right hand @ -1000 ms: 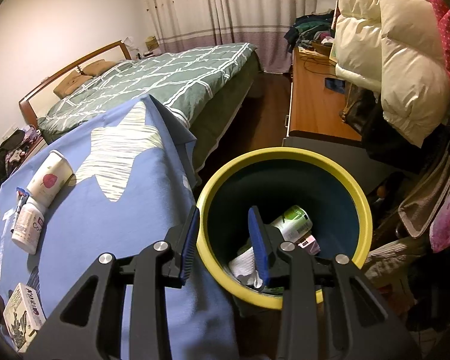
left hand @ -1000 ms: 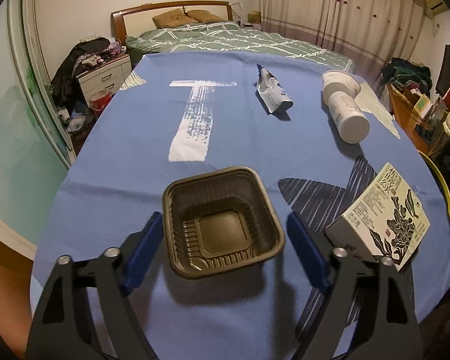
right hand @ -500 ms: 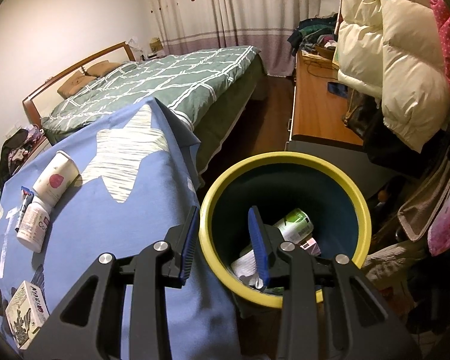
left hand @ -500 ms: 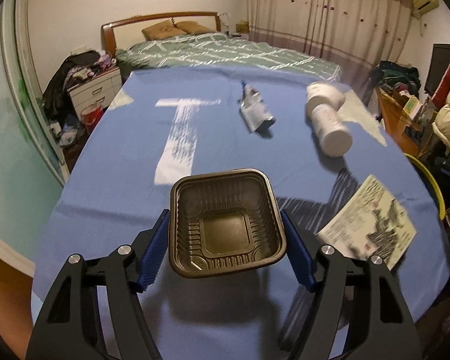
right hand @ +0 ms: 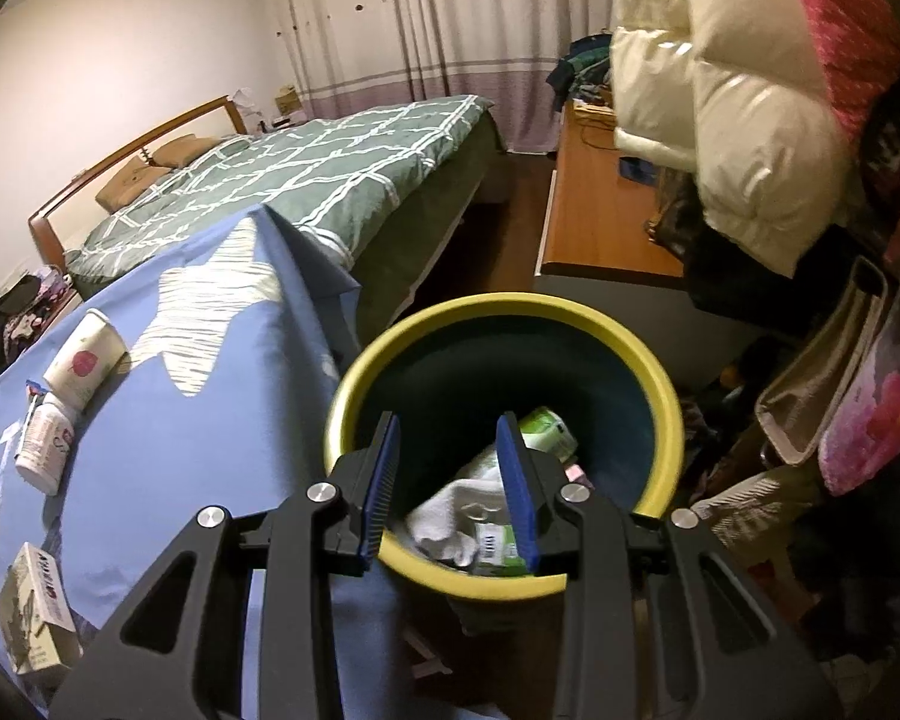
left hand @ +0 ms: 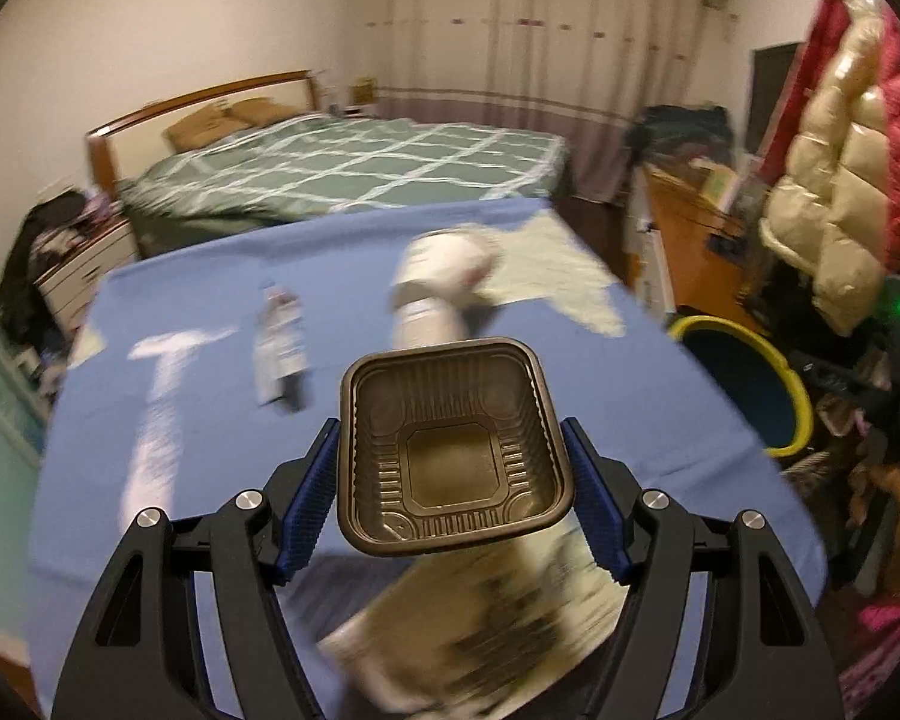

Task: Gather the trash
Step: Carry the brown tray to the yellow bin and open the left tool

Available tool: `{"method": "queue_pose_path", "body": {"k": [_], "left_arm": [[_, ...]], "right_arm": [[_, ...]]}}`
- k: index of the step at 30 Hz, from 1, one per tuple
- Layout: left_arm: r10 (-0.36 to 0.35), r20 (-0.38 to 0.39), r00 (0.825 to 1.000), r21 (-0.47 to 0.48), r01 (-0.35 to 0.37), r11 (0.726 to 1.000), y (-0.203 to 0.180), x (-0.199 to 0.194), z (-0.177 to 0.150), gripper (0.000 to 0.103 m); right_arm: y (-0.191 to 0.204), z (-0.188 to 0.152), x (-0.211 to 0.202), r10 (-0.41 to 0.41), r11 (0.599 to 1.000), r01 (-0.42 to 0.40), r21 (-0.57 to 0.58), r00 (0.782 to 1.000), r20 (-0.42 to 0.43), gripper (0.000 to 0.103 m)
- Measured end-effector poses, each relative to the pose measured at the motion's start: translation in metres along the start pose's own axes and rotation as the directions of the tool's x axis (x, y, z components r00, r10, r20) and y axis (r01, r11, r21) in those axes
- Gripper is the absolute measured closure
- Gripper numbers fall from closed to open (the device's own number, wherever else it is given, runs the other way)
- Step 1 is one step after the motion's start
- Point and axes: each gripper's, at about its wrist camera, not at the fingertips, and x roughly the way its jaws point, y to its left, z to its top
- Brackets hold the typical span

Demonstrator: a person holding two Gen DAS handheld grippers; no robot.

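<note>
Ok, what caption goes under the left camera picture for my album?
Left claw lifts a brown plastic tray above the blue tablecloth, near the yellow bin.

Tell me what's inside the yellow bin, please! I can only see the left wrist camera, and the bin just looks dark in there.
Observer: The right wrist view looks down into the yellow bin. There is a crumpled white wad and a green-and-white container inside.
Operator: Is the other grabber holding anything?
Observer: No. The right gripper is open and empty, above the bin's near rim.
Operator: What's the blurry thing under my brown tray?
Observer: It looks like the printed box, which the right view shows sharply, lying on the blue tablecloth.
</note>
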Motion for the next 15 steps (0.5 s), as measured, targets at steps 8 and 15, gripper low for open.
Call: {"method": "queue_pose_path", "body": {"k": [8, 15], "left_arm": [[-0.110, -0.029, 0.993, 0.124, 0.113, 0.986, -0.097, 0.057, 0.044, 0.033], [-0.172, -0.081, 0.982, 0.200, 0.185, 0.962, -0.175, 0.104, 0.066, 0.032]], "right_arm": [[-0.032, -0.002, 0.000, -0.032, 0.999, 0.032, 0.024, 0.999, 0.014, 0.071], [-0.063, -0.004, 0.004, -0.065, 0.996, 0.065, 0.059, 0.998, 0.008, 0.071]]}}
